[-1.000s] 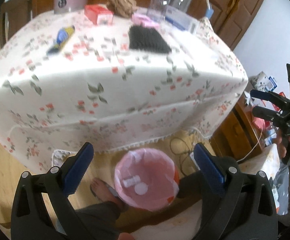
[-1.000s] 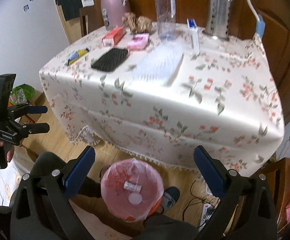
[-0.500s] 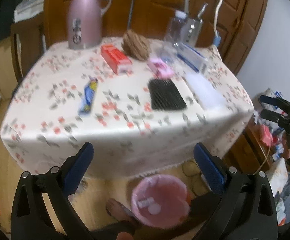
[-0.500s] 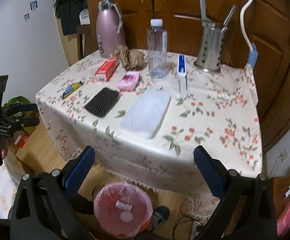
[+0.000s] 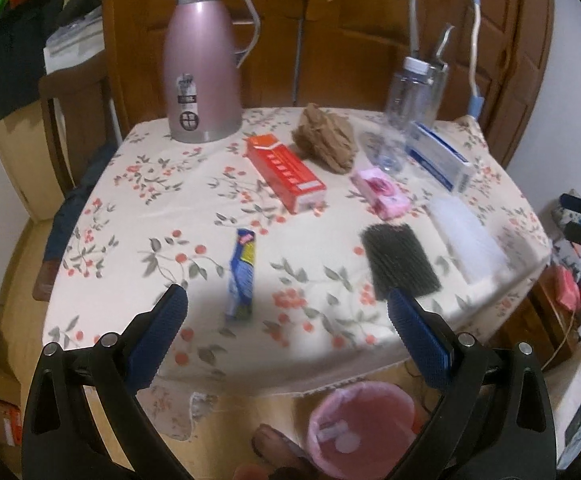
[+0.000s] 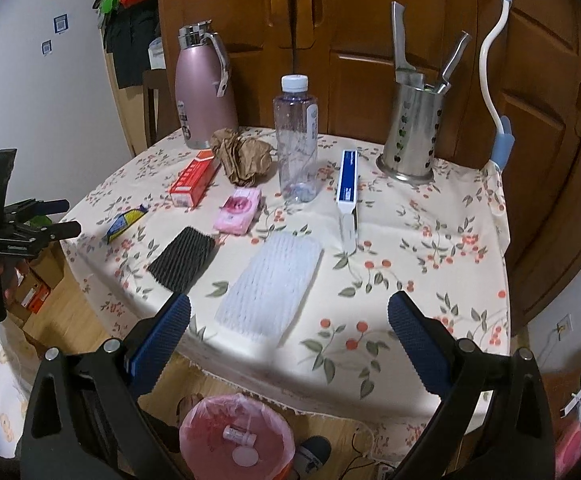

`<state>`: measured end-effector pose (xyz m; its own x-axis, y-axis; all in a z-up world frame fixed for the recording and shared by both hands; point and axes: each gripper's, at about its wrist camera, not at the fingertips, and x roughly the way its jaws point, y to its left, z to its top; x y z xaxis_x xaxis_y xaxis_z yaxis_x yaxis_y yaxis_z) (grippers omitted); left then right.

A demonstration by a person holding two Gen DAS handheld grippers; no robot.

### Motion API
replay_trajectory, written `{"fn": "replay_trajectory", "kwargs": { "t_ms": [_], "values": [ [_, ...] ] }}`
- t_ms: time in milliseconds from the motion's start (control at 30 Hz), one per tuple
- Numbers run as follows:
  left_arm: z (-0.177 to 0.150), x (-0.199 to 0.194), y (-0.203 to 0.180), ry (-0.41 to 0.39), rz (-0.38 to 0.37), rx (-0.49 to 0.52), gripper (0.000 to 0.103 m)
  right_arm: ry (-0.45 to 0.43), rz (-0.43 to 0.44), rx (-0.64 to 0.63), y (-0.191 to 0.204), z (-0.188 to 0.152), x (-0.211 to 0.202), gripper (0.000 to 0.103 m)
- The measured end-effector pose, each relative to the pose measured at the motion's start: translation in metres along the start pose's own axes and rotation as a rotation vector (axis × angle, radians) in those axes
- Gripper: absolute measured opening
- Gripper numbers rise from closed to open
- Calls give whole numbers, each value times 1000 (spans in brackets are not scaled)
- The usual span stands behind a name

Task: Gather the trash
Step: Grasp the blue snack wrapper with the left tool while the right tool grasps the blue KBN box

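Trash lies on the flowered tablecloth [image 5: 162, 216]: a blue snack wrapper [image 5: 242, 272] [image 6: 124, 222], a black foam net [image 5: 400, 260] [image 6: 182, 258], a white foam net [image 5: 464, 240] [image 6: 274, 284] and crumpled brown paper [image 5: 326, 140] [image 6: 242, 156]. Below the table's near edge stands a pink-lined bin [image 5: 374, 398] [image 6: 210, 406] holding a small tube and a white cap. My left gripper [image 5: 286, 304] hangs open and empty above the near edge, nearest the wrapper. My right gripper [image 6: 289, 308] is open and empty in front of the white net.
Further back on the table are a red box [image 5: 286, 172], a pink packet [image 5: 384, 192], a clear bottle [image 6: 295, 140], a blue-white box [image 6: 348, 196], a pink thermos [image 5: 202, 68] and a steel utensil holder [image 6: 410, 136]. Wooden doors stand behind. A foot [image 5: 274, 440] rests beside the bin.
Both views have lifted from the bin and the hanging cloth up to the tabletop, so both grippers rose and tilted up. Both stayed open and empty.
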<state>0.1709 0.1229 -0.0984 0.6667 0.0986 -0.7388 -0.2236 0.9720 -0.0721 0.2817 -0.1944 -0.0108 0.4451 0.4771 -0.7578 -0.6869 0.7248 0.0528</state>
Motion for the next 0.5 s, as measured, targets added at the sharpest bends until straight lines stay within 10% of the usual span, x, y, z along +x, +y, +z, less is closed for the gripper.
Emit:
{"fn": "replay_trajectory", "kwargs": {
  "t_ms": [500],
  "values": [
    [19,59,30,76,47,-30,97,6,-46,18,-23,39,46,98]
  ]
}}
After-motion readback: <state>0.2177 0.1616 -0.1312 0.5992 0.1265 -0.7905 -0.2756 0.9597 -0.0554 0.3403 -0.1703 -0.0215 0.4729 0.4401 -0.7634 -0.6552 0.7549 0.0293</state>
